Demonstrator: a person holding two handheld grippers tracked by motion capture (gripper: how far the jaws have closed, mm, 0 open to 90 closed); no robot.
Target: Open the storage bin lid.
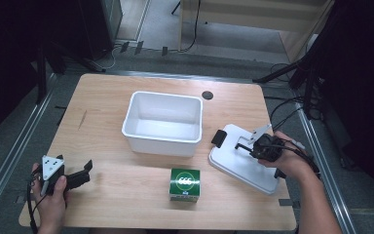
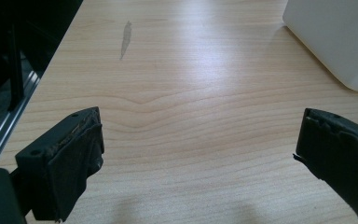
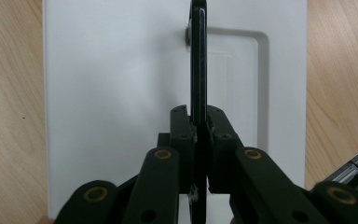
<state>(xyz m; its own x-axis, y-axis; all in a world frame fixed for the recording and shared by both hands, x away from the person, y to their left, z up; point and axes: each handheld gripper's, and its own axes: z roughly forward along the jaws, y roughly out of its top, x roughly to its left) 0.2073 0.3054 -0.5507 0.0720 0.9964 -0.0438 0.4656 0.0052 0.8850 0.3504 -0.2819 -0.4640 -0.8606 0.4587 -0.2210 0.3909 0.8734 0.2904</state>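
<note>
A white lid (image 1: 243, 168) lies on the right side of the wooden table, next to a white bin (image 1: 161, 141). A thin black strap (image 1: 220, 137) stands up from the lid. My right gripper (image 1: 244, 145) is shut on this strap. In the right gripper view the strap (image 3: 198, 56) runs edge-on between the pads, straight above the lid (image 3: 116, 93), and my right gripper (image 3: 199, 116) pinches it. At the front left corner my left gripper (image 1: 84, 171) rests in a hand, open. The left gripper view shows my left gripper (image 2: 200, 154) with only bare table between its jaws.
A green box (image 1: 185, 184) with a white emblem stands at front centre. The bin is empty, and its corner (image 2: 335, 42) appears in the left gripper view. A small black disc (image 1: 207, 95) sits behind the bin. Dark stands and cables surround the table.
</note>
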